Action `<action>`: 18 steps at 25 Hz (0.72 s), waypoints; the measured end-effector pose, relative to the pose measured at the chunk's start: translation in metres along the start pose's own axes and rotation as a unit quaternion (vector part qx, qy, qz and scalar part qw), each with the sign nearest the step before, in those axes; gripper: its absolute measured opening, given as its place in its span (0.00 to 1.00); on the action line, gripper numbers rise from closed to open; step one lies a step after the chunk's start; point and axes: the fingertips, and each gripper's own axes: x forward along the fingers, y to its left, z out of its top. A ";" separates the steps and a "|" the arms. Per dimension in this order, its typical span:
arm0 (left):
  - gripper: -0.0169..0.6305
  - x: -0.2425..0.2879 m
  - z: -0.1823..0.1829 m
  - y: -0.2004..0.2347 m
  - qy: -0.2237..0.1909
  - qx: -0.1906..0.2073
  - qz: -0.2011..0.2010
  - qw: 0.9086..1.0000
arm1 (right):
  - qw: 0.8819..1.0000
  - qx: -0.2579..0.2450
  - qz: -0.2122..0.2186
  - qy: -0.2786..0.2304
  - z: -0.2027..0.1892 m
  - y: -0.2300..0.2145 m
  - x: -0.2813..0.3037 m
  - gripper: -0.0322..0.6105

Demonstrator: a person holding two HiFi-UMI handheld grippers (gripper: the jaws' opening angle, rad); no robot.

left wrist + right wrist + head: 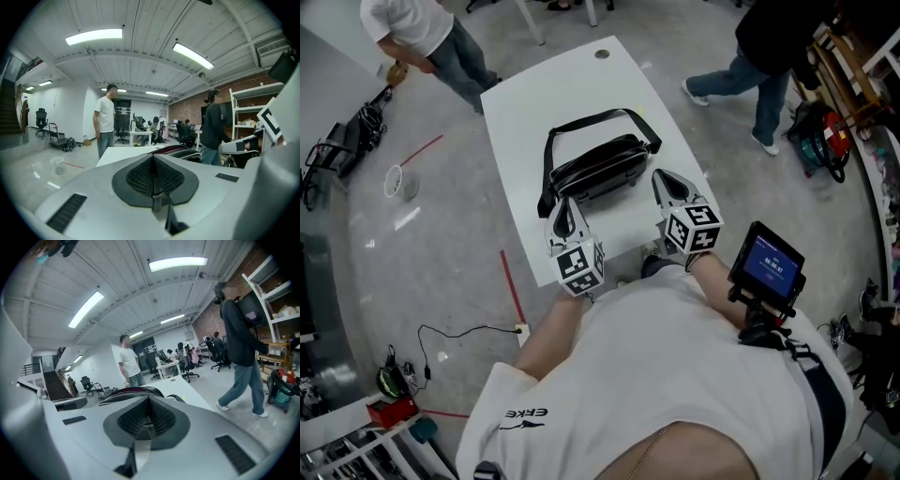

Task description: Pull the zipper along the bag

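1. A black bag (598, 169) is seen lying near the middle of a white desk (525, 103), with its strap (600, 119) looped behind it on the far side.
2. The left gripper (566, 211) is held at the near edge of the desk, its tip just beside the bag's near left corner – whether it touches cannot be told.
3. In the left gripper view, the jaws of that gripper (153, 173) are shown pressed together with nothing between them; the bag (176, 151) is seen just past them.
4. The right gripper (667, 185) is held near the bag's right end, pointed toward it.
5. In the right gripper view its jaws (147, 416) are likewise pressed together on nothing, and the bag (131, 392) lies just beyond their tip.
6. The zipper pull cannot be made out in any view.
7. Beyond the desk, a person in a white shirt (422, 37) is seen at the left and a person in dark clothes (769, 56) at the right – both on the grey floor.
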 end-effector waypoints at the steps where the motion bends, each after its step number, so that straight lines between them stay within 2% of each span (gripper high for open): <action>1: 0.03 0.013 0.003 -0.001 -0.001 0.001 0.004 1.000 | 1.000 0.007 0.002 0.002 0.003 -0.011 0.011 0.06; 5: 0.03 0.015 0.015 0.005 -0.005 0.009 0.015 1.000 | 0.999 0.040 0.004 0.009 0.001 -0.022 0.020 0.06; 9: 0.03 0.003 0.019 0.020 0.000 0.015 0.034 0.999 | 0.994 0.103 0.015 0.017 -0.009 -0.026 0.021 0.06; 14: 0.03 -0.014 0.016 0.033 0.012 0.022 0.053 0.998 | 0.980 0.198 0.029 0.012 -0.022 -0.034 0.022 0.06; 18: 0.03 -0.027 0.012 0.036 0.023 0.025 0.060 0.998 | 0.968 0.248 0.040 0.017 -0.031 -0.032 0.021 0.09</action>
